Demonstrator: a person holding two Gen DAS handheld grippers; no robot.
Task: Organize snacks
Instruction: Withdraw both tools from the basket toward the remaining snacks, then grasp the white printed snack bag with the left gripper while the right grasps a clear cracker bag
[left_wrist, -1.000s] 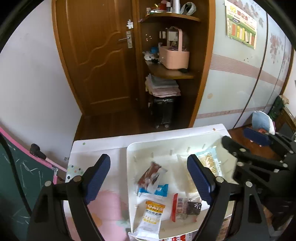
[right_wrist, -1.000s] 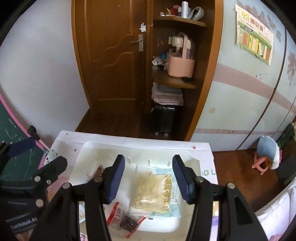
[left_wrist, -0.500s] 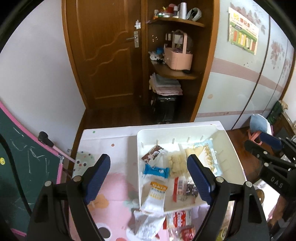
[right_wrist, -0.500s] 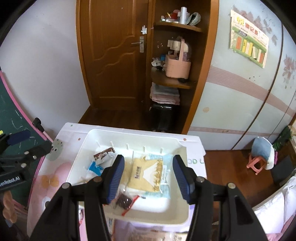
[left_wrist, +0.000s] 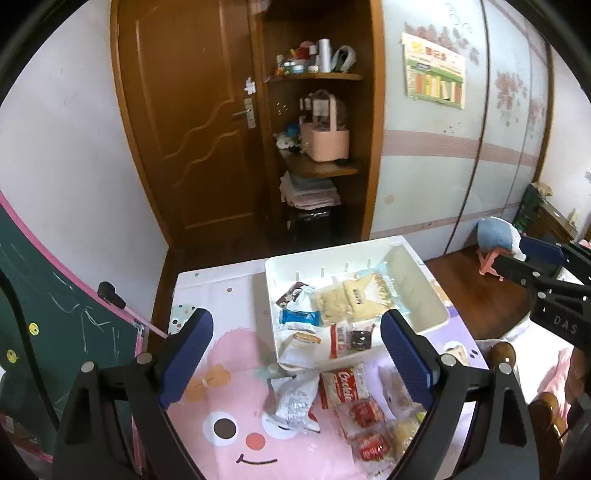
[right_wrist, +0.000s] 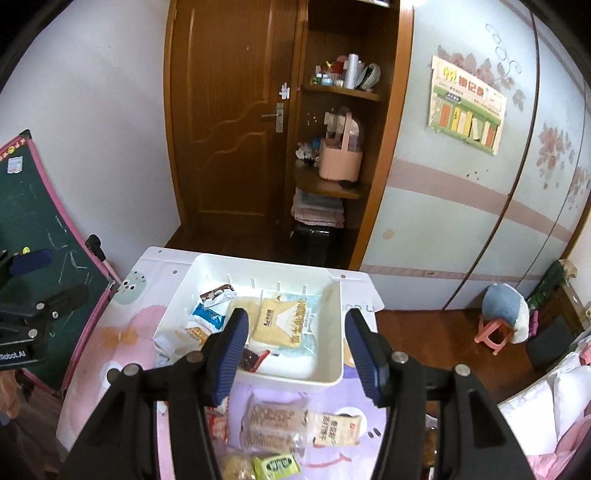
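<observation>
A white bin (left_wrist: 424, 269) (right_wrist: 325, 376) stands at the far end of a small table with a cartoon cloth (left_wrist: 229, 424). It holds several snack packets, among them a blue one (left_wrist: 299, 318) and a large pale biscuit bag (right_wrist: 284, 321). More packets lie loose in front of it: a white wrapper (left_wrist: 293, 400), a red cracker pack (left_wrist: 345, 384), a brown biscuit pack (right_wrist: 275, 424) and a green packet (right_wrist: 277, 466). My left gripper (left_wrist: 297, 360) hangs above the near part of the table, jaws opening, nothing between them. My right gripper (right_wrist: 295, 354) hovers over the bin's near wall, open and empty.
A green chalkboard with a pink frame (left_wrist: 55, 317) leans left of the table. Beyond the table are a wooden door (left_wrist: 192, 122), open shelves with a pink basket (left_wrist: 325, 142), and a wardrobe wall. A small pink stool (right_wrist: 495, 332) stands on the floor at right.
Both grippers have pulled back and risen from the bin, so the loose packets in front of it now show. The left jaws stand wider.
</observation>
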